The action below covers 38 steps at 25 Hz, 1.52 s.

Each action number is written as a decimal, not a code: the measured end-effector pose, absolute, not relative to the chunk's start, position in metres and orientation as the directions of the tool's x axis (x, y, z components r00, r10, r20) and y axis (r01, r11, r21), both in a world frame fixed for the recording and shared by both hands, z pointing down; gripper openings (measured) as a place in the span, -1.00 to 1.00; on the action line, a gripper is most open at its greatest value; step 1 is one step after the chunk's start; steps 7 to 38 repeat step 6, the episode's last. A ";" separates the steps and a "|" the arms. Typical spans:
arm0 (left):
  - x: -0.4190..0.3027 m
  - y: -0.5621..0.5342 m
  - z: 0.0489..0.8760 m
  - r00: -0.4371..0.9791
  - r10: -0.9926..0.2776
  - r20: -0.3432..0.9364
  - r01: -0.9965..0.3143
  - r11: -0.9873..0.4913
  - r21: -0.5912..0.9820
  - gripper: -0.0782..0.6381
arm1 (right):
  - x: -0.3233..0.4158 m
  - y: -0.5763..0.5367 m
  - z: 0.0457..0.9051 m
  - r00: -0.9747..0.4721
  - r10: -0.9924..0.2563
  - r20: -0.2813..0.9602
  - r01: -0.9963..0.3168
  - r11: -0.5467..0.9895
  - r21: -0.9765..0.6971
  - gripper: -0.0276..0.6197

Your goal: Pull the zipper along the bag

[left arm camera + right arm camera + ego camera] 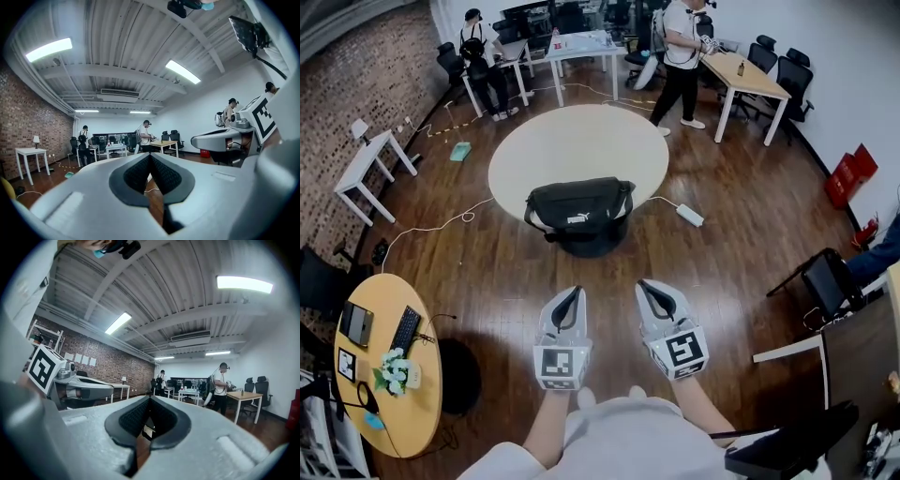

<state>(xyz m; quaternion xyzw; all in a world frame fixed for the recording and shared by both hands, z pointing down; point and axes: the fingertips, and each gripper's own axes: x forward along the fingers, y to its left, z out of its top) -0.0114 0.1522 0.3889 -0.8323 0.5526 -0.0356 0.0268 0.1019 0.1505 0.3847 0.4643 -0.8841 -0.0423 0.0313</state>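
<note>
A black bag with a white logo lies on the near edge of a round pale table; I cannot make out its zipper from here. My left gripper and right gripper hover side by side close to my body, well short of the bag. Both point toward it. In the left gripper view the left gripper has its dark pads together with nothing between them. In the right gripper view the right gripper is likewise shut and empty. Each gripper view shows the other gripper beside it.
A white power strip and its cable lie on the wooden floor right of the table. A round wooden desk with a keyboard stands at the left, a black chair at the right. People stand by desks at the far end of the room.
</note>
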 end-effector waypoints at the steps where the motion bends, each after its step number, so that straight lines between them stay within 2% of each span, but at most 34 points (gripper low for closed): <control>1: -0.014 0.152 0.389 0.390 -0.920 0.030 -0.917 -0.391 -0.081 -0.74 | 0.099 0.150 0.386 -0.569 -0.822 0.025 -0.816 0.568 0.106 -0.94; 6: -0.031 0.158 0.394 0.401 -0.915 0.036 -0.913 -0.403 -0.065 -0.74 | 0.086 0.147 0.398 -0.548 -0.834 0.060 -0.830 0.551 0.090 -0.94; 38: -0.031 0.158 0.394 0.401 -0.915 0.036 -0.913 -0.403 -0.065 -0.74 | 0.086 0.147 0.398 -0.548 -0.834 0.060 -0.830 0.551 0.090 -0.94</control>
